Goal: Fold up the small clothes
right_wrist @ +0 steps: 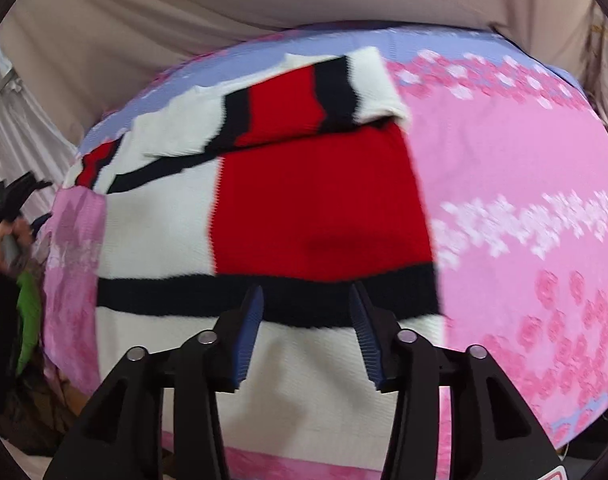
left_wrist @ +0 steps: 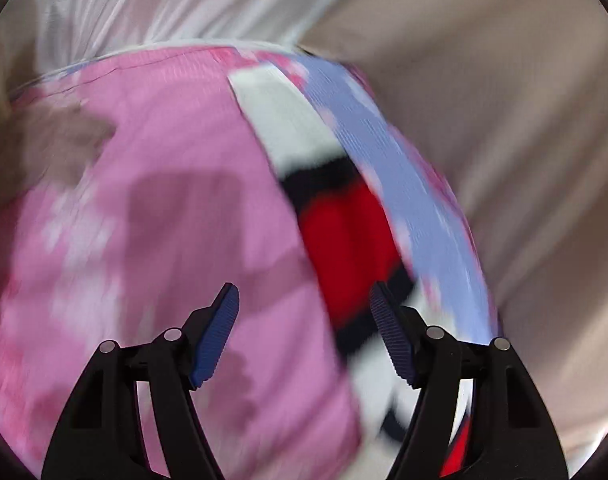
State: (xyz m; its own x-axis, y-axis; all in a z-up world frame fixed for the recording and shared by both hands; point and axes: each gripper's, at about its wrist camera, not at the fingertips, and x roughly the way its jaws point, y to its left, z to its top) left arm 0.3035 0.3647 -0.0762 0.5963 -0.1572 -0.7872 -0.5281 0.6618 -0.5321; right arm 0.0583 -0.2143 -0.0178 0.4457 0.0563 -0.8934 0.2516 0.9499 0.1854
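I have both sets of jaws spread and empty: the left gripper and right gripper hang above the red, white and black knit, which lies folded on the pink floral cloth covering the table. I worry the loose top flap could slide open, since nothing pins it.

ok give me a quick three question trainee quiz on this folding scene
1. True or false: the right claw is clamped on the knit garment.
2. What covers the work surface? A) pink floral cloth B) bare wood C) green towel
3. Which colour block sits mid-garment, above the black stripe?

Key: 1 false, its jaws stand apart with nothing pinched. 2 A. 3 red.
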